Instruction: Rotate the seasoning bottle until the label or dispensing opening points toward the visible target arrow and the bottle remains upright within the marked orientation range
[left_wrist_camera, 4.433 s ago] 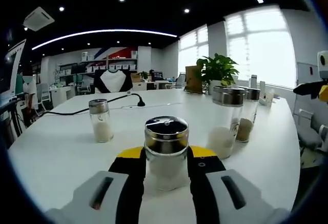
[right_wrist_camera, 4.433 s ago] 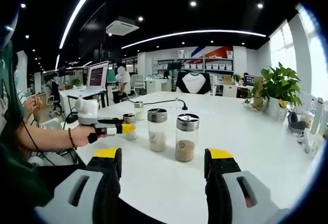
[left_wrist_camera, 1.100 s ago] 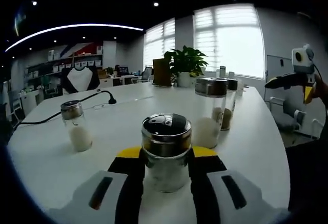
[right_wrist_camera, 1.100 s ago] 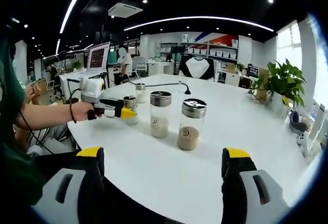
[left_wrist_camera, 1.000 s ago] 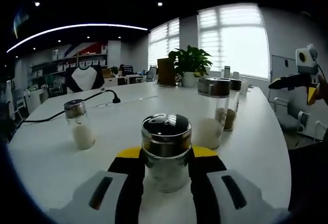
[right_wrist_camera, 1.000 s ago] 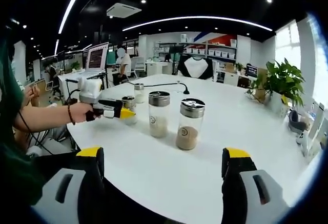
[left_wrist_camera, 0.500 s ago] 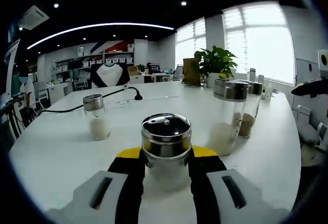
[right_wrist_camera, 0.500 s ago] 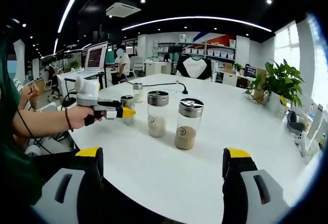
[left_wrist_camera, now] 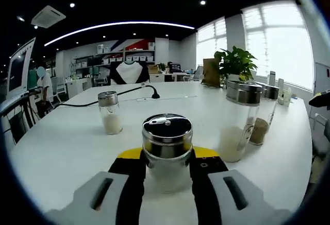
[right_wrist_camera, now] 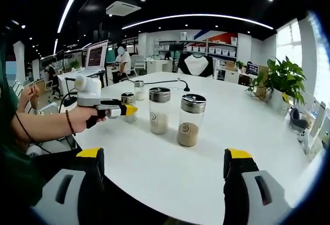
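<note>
Swung leftward, left tool (left_wrist_camera: 167, 171) clamps glass, steel-capped seasoning bottle (left_wrist_camera: 167, 150); right tool (right_wrist_camera: 165, 171) apart.

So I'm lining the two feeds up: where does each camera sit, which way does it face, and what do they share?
Left gripper view: rides the left hand-held gripper, looking across the white round table; its jaws clamp the short glass shaker with a steel lid.
Right gripper view: rides the right hand-held gripper, jaws wide apart, facing the table; the person's forearm shows there.
Shared: the tall glass jar of brown seasoning, the potted green plant.
</note>
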The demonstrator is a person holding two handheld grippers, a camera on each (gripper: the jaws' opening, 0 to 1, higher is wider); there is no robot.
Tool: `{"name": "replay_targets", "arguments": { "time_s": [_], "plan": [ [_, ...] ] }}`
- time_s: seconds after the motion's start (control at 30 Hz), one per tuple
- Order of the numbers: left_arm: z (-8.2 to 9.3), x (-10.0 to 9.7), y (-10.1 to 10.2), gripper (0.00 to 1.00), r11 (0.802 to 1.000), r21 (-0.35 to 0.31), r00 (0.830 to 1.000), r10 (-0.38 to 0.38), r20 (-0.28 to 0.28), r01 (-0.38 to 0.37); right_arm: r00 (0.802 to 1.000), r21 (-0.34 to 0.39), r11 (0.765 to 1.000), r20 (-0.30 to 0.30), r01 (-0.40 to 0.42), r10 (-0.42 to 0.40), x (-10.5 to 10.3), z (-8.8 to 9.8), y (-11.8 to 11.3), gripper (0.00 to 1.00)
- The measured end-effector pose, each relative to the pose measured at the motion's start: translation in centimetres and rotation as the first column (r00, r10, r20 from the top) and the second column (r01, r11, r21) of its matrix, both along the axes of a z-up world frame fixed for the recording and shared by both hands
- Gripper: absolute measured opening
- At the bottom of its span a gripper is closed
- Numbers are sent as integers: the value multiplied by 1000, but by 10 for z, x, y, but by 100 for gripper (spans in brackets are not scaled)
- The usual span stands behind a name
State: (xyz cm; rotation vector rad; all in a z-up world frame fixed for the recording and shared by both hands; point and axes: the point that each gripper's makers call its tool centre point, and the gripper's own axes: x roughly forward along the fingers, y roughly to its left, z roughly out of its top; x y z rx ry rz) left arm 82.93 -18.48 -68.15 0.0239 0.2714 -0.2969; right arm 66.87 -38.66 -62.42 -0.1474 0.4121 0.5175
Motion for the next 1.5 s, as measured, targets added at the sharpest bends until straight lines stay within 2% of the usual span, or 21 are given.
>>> {"name": "replay_targets", "arguments": {
  "time_s": [0.4,0.83,1.23,1.33,1.37,1.4,1.43,1.5],
  "plan": [
    [0,3,2,35,998,-2,998,60,-1,-60,1000,9,1000,-2,5,-5,0,-1,0,99],
    [0,4,5,35,997,11,997,71,9,-71,1000,2,1000,-9,-5,5,-1,-2,1,99],
    [1,4,5,37,999,5,999,36,16,-36,1000,5,1000,-12,-7,7,-1,-2,0,99],
    [9,4,5,40,999,-27,999,27,41,-26,1000,6,1000,-14,-11,11,-1,-3,2,99],
    [11,3,4,41,1000,-16,999,18,50,-17,1000,6,1000,-16,-12,12,-1,-4,2,99],
    [12,3,7,42,999,44,998,6,69,-9,1000,6,1000,-18,-13,13,-1,-4,2,99],
    [12,2,7,43,998,65,998,-4,69,-1,1000,6,1000,-18,-13,13,-1,-4,2,99],
    [11,1,8,43,999,34,998,-10,60,8,1000,5,1000,-17,-14,14,-1,-4,2,99]
  ]
}}
